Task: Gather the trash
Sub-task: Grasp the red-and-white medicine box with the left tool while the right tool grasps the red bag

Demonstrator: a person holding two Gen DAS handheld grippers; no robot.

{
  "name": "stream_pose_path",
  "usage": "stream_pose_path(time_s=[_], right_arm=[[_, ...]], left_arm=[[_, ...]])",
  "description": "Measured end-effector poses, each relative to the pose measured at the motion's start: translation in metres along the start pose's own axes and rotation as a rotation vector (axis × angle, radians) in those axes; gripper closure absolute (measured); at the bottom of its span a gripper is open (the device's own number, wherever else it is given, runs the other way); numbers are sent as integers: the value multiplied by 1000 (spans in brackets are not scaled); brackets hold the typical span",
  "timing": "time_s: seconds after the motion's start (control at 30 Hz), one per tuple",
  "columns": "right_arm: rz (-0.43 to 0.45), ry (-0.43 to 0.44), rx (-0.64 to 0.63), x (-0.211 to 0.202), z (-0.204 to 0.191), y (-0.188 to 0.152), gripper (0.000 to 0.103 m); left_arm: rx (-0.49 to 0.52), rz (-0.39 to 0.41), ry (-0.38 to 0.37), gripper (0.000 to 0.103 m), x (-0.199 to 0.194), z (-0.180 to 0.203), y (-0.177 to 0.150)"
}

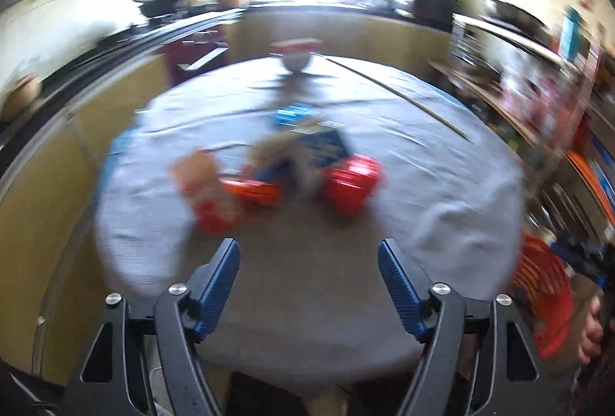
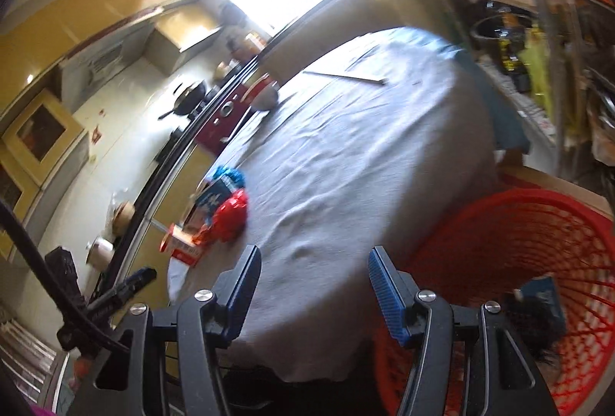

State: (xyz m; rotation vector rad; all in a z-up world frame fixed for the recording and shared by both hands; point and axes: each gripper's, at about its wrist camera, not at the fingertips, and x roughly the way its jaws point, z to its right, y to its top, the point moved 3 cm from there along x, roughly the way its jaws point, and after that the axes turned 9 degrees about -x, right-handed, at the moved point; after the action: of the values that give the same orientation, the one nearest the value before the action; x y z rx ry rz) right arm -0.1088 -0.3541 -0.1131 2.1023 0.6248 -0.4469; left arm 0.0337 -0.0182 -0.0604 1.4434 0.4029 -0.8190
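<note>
Blurred trash lies in a heap on the grey tablecloth (image 1: 307, 262): a red crumpled packet (image 1: 351, 185), an orange wrapper (image 1: 253, 190) and blue packets (image 1: 296, 116). My left gripper (image 1: 309, 251) hangs open over the near part of the table, short of the heap, with nothing between its fingers. In the right wrist view the same heap (image 2: 226, 216) sits at the table's left edge. My right gripper (image 2: 313, 258) is open and empty above the table's near edge, beside a red mesh basket (image 2: 538, 197). A dark blue packet (image 2: 546, 297) lies inside the basket.
A bowl (image 2: 265, 97) and a long thin stick (image 2: 346, 76) rest on the far side of the table. The basket (image 1: 538, 285) stands off the table's right side, with a hand (image 1: 592, 331) near it. Kitchen counters and cluttered shelves ring the table.
</note>
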Motion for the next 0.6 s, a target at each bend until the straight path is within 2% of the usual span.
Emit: stream_pose_path(time_s=[0.13, 0.3, 0.6], right_arm=[[-53, 26, -45, 31, -28, 6, 40], [-108, 44, -72, 70, -57, 17, 40], [-201, 38, -41, 151, -97, 40, 40]], left_arm=[[-85, 28, 70, 26, 9, -47, 15], [-123, 35, 76, 24, 32, -76, 31], [-57, -9, -13, 22, 74, -93, 44]])
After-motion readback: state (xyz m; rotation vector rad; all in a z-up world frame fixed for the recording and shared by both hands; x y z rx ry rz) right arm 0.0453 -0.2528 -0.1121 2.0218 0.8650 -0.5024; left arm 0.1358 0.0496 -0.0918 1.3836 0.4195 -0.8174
